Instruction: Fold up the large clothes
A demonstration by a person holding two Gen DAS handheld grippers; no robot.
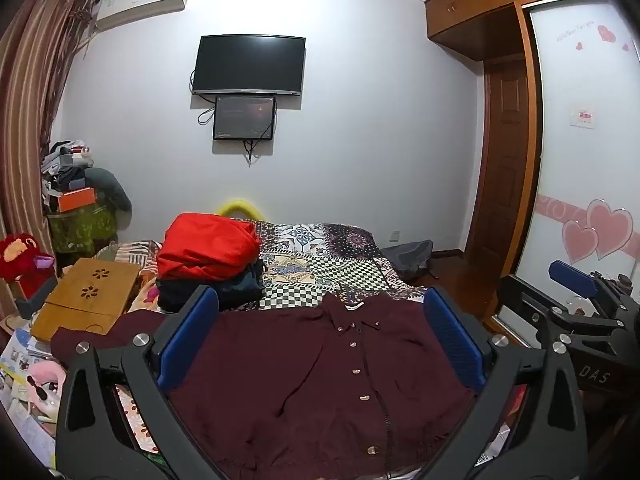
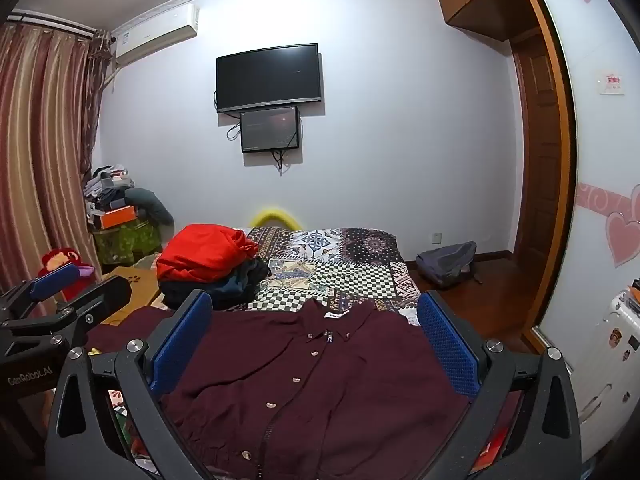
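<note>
where shirt [image 1: 320, 380] lies, patchwork bed [image 1: 320, 256], tv [image 1: 249, 64]

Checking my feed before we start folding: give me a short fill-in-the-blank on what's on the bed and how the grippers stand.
1. The maroon shirt lies spread on the bed with its button front facing ____.
2. Both the left gripper and the right gripper stand ____, holding nothing.
3. The clothes pile beyond the shirt is topped by a ____ garment.

Missing words: up; open; red
</note>
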